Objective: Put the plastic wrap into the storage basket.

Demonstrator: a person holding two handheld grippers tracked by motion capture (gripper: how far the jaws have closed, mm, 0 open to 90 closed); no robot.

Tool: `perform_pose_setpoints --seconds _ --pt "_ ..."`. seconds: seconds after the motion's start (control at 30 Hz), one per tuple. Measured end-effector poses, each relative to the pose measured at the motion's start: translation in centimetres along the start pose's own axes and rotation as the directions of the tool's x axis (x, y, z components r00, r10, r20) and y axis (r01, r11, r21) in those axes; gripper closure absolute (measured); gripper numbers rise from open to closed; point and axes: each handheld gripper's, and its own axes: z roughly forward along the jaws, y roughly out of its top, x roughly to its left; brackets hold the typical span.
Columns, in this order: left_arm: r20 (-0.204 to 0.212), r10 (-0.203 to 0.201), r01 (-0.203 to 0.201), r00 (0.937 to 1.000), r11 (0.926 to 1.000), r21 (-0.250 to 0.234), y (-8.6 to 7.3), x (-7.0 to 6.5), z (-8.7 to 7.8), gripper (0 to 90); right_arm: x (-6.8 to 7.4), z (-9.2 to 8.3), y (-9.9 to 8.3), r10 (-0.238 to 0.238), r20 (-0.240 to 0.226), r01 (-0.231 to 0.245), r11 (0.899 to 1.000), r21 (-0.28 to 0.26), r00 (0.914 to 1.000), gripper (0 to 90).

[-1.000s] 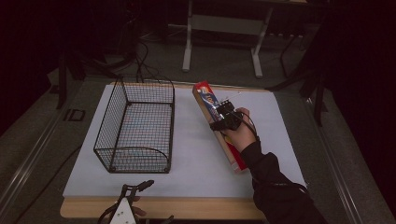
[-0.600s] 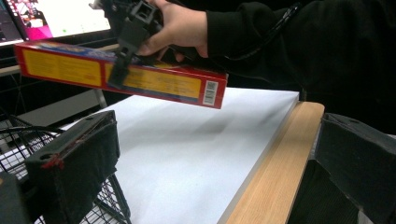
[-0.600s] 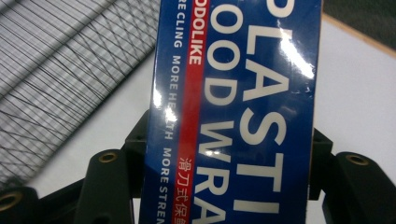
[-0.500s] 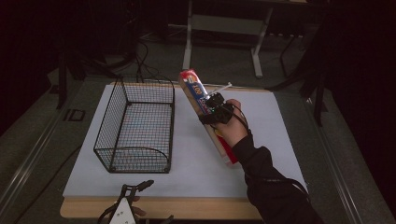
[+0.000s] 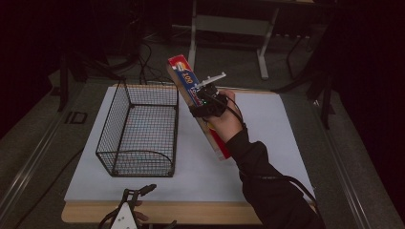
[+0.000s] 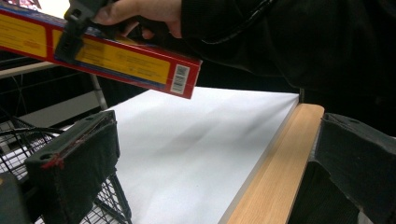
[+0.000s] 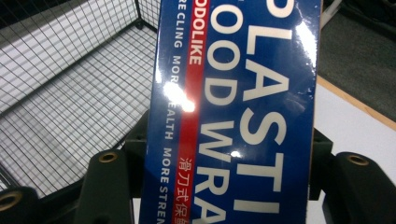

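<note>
A long blue, red and yellow plastic wrap box (image 5: 198, 107) hangs tilted in the air beside the wire basket (image 5: 138, 129), its far end over the basket's right rim. My right gripper (image 5: 203, 100) is shut on the plastic wrap box (image 7: 233, 112) around its middle, both jaws pressed on its sides. The basket (image 7: 70, 93) lies below and left of the box. My left gripper (image 5: 138, 193) rests at the table's front edge with its jaws wide apart and nothing between them. From there the plastic wrap box (image 6: 107, 53) and the right hand (image 6: 140, 11) appear overhead.
The white tabletop (image 5: 267, 133) has a wooden front edge (image 6: 275, 168). Table legs and cables (image 5: 143, 57) stand on the dark floor behind the table.
The right gripper has lifted the box off the table and carried it left toward the basket, tilting its far end up. The left gripper has stayed put.
</note>
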Motion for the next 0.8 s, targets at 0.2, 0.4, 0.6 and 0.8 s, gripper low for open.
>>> perform_pose_setpoints --seconds 0.2,0.4,0.6,0.8 --pt "0.0 0.0 0.0 1.0 1.0 -0.002 0.0 0.0 0.0 0.4 1.0 0.2 1.2 0.008 -0.011 -0.008 0.999 -0.042 0.9999 40.4" --pt "-0.002 -0.006 0.006 1.0 1.0 -0.005 0.0 0.1 -0.1 0.5 2.3 0.0 2.8 -0.005 -0.009 0.004 0.996 -0.091 0.9999 40.4" --pt "-0.007 -0.003 0.003 1.0 1.0 -0.009 0.1 0.0 -0.2 0.5 4.1 -0.1 5.0 -0.015 -0.012 0.013 0.993 -0.115 0.9998 40.3" --pt "-0.009 -0.002 0.002 1.0 0.9999 -0.012 0.1 0.0 -0.3 0.5 6.1 0.2 6.9 -0.023 -0.025 0.019 0.99 -0.136 0.9994 40.3"
